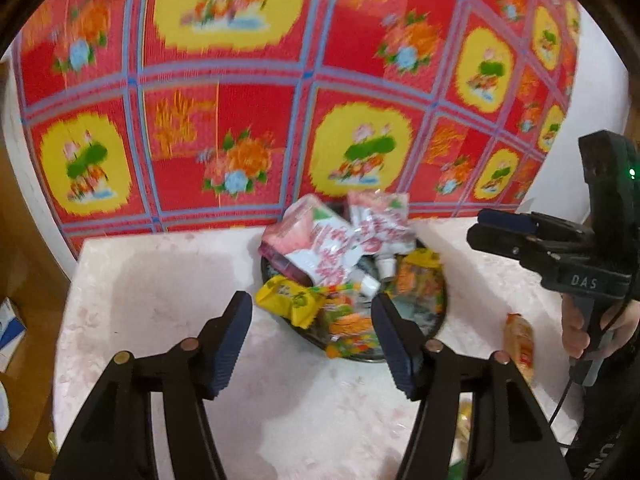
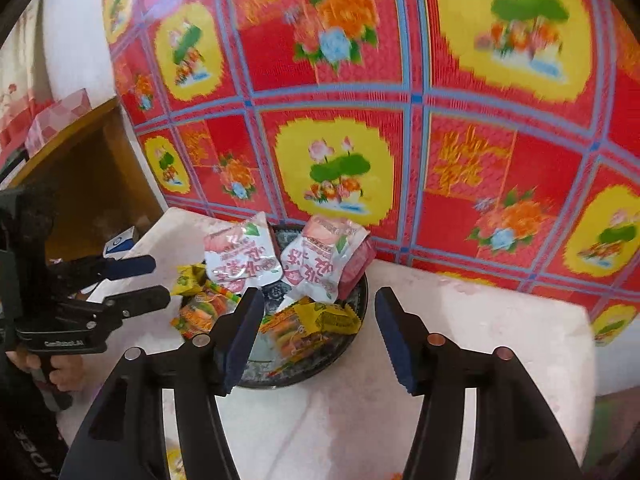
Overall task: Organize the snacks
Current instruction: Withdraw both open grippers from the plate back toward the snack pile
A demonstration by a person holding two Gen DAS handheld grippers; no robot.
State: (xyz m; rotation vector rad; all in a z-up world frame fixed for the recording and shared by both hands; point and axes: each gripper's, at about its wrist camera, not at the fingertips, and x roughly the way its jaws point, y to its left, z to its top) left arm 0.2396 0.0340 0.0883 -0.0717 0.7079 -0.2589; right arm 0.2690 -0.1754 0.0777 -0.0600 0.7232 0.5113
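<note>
A: Nearest, low in each wrist view, what do the tongs do?
B: Left tongs (image 1: 312,320) and right tongs (image 2: 318,320) tilt downward, parted about halfway, gripping nothing.
A: And the snacks?
B: Heaped in one round dark tray (image 1: 442,300) at frame centre on the pale tabletop (image 1: 160,280): two pink-and-white pouches (image 2: 240,254), one orange packet (image 1: 519,340) lying outside, lower right. Behind hangs a red floral cloth (image 1: 240,100).
</note>
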